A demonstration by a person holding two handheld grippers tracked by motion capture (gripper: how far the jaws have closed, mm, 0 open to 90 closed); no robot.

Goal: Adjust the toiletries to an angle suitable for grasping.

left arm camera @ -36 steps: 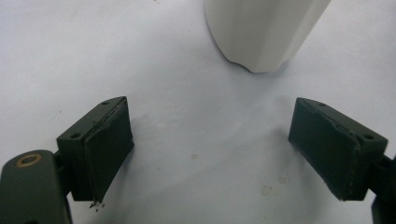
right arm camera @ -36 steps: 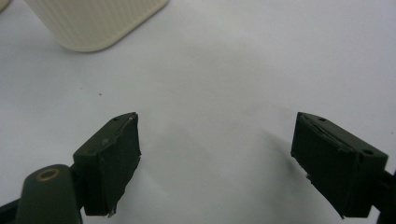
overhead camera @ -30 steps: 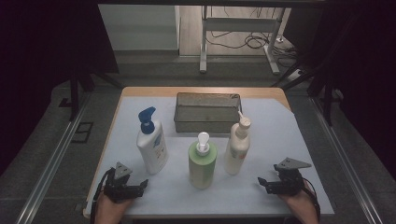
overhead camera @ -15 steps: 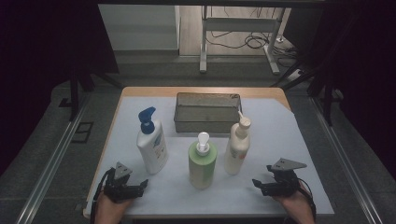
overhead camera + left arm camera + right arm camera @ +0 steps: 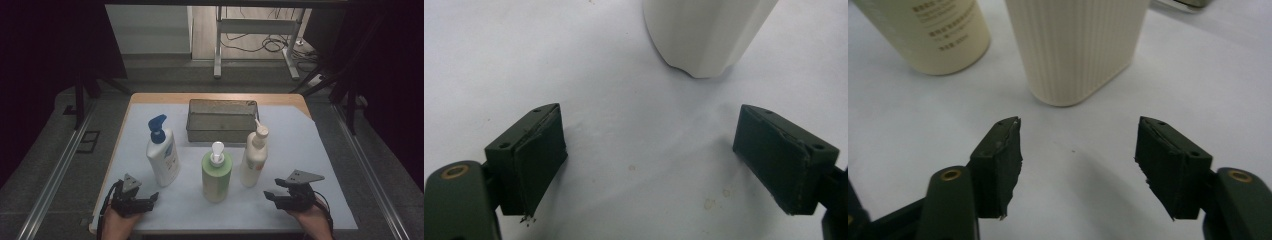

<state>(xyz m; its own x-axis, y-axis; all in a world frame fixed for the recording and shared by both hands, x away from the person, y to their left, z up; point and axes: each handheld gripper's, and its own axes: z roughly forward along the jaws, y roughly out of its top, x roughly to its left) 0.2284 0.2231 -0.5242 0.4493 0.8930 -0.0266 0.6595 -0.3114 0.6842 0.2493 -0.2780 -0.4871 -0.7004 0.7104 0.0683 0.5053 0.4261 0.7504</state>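
Note:
Three pump bottles stand in a row on the white table cover [image 5: 320, 150]: a white one with a blue pump [image 5: 162, 152], a green one with a white pump [image 5: 216, 172] and a cream one [image 5: 254, 155]. My left gripper [image 5: 150, 199] rests near the front left edge. Its jaws are open [image 5: 649, 165] and empty, and the white bottle's base [image 5: 704, 35] is just ahead. My right gripper [image 5: 267, 195] sits at the front right, open [image 5: 1078, 160]. Its jaws have just been closing with nothing between them. A ribbed cream bottle [image 5: 1078, 45] stands right in front of them.
A grey metal tray [image 5: 222, 120] sits behind the bottles at the back of the table. A pale bottle with printed text [image 5: 923, 35] stands left of the ribbed one in the right gripper view. Bare cover stretches to the right of the cream bottle.
My right gripper has shifted a little to the left, toward the bottles, and its jaws have narrowed. The left gripper and the bottles have not moved.

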